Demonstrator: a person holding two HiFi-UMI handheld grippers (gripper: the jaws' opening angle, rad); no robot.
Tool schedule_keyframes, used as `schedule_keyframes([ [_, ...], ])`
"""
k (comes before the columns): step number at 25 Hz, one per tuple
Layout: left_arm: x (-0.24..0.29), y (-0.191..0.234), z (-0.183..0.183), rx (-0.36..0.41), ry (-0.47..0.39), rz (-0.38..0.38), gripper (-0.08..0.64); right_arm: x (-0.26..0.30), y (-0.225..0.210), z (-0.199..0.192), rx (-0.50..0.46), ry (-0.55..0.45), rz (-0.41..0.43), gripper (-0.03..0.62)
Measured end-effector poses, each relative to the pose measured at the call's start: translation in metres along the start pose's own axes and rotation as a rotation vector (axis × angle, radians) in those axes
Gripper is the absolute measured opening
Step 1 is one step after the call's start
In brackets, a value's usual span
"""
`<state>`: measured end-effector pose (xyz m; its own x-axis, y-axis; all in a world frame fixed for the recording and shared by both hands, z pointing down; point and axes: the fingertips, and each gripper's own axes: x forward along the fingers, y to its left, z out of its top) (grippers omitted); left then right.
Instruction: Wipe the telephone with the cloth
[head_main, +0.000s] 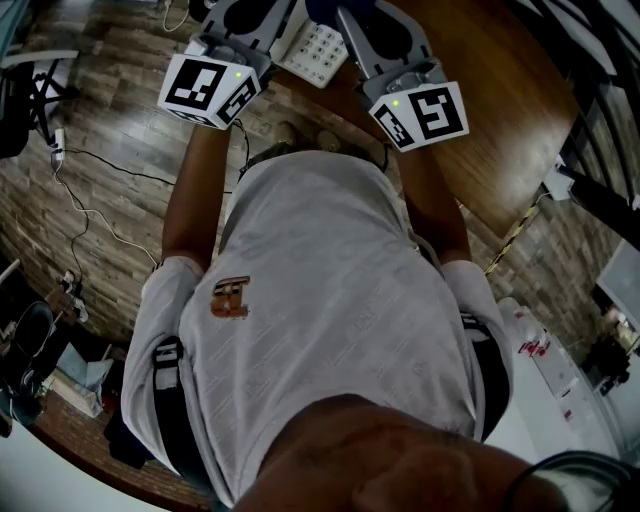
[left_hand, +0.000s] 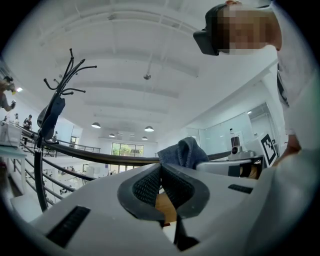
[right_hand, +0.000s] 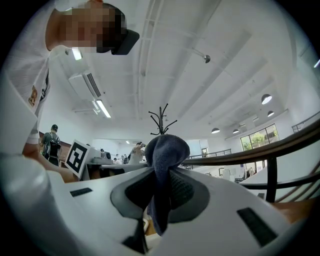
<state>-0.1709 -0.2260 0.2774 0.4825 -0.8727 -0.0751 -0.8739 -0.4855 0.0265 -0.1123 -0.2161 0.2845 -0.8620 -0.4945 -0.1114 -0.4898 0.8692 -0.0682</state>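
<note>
Head view: telephone (head_main: 318, 50) at top centre of frame, white keypad visible, on brown table (head_main: 480, 110), between both tools. Right gripper (right_hand: 162, 182) pinching dark blue-grey cloth (right_hand: 166, 147), fabric bunched above jaw tips, tail hanging below. Left gripper (left_hand: 160, 172) pressed together at tips, nothing between.

Black-padded jaws of the right gripper (right_hand: 160, 184) pinching a dark blue-grey terry cloth (right_hand: 165, 151), its bunched top bulging above them, its tail hanging below, black branched coat stand (right_hand: 161, 120) showing far behind
</note>
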Motion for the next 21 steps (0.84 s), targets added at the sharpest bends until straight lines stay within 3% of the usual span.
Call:
schedule_keyframes([
  [21, -0.015, 0.007, -0.006, -0.011, 0.001, -0.004, 0.018, 0.002, 0.013, -0.01, 0.01, 0.017, -0.019, 0.071],
])
